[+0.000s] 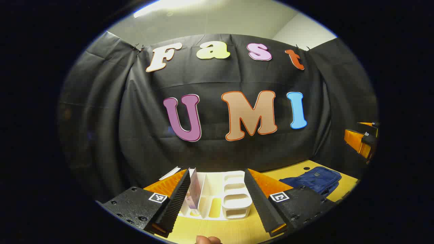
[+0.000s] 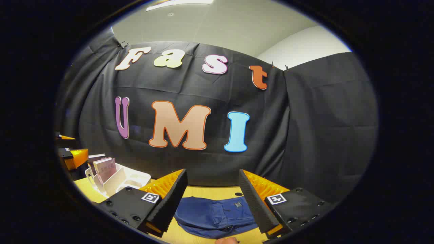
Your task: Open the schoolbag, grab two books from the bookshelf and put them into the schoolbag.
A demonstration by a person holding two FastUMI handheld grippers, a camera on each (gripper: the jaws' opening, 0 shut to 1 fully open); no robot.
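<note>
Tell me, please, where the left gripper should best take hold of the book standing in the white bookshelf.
Probably by its top edge, from above. The book stands upright and slightly tilted in a slot of the white bookshelf, lower part walled in, upper part free. The left gripper is open before it.

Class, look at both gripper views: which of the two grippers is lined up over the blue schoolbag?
The right gripper: between its open fingers lies the blue schoolbag, flat on the table. The left gripper faces the white bookshelf holding a book instead.

One schoolbag (image 2: 213, 217), two books (image 2: 103, 168)
</note>
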